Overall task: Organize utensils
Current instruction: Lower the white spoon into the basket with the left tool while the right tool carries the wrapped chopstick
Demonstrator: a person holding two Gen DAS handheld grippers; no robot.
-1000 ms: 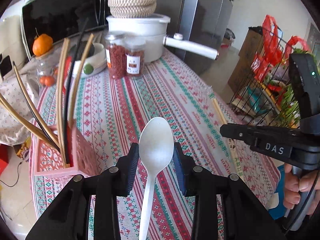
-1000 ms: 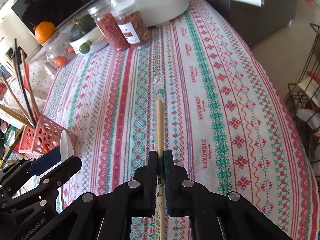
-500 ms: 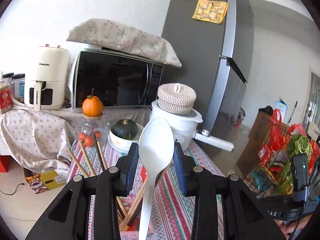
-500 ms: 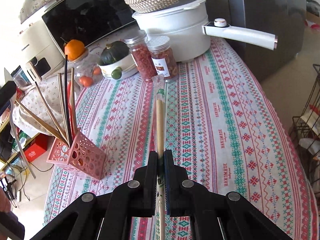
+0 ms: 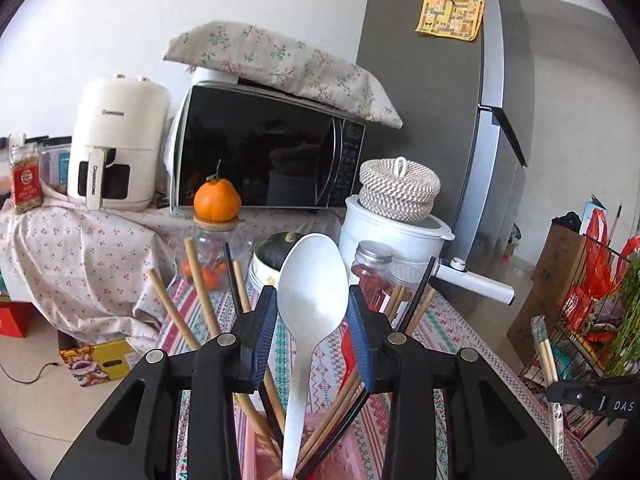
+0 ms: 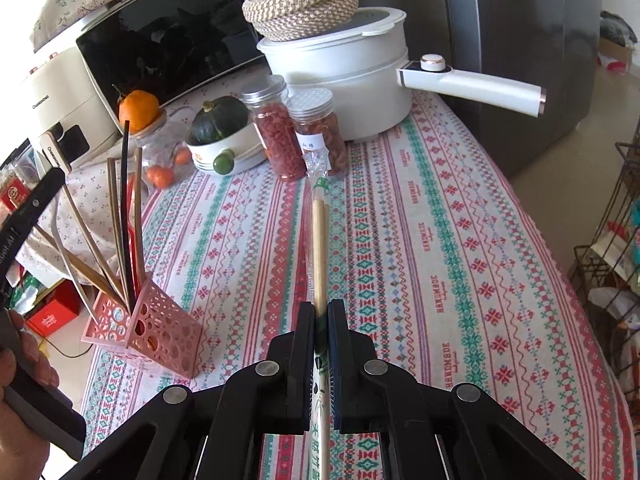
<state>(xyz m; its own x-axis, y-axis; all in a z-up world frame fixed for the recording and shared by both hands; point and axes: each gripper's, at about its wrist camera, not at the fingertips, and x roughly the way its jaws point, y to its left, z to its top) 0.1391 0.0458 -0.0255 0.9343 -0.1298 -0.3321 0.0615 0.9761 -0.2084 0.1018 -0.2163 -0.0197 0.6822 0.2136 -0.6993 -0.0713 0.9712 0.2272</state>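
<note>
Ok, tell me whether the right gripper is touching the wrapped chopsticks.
Touching. The right wrist view shows the right gripper shut on the wrapped chopsticks.

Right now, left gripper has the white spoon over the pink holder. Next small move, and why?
Probably lower the left gripper a little, then release. The white spoon is pinched at its bowl, handle pointing down among the chopsticks into the pink utensil holder. Whether the handle tip has reached the bottom is hidden, so go down before opening the jaws.
</note>
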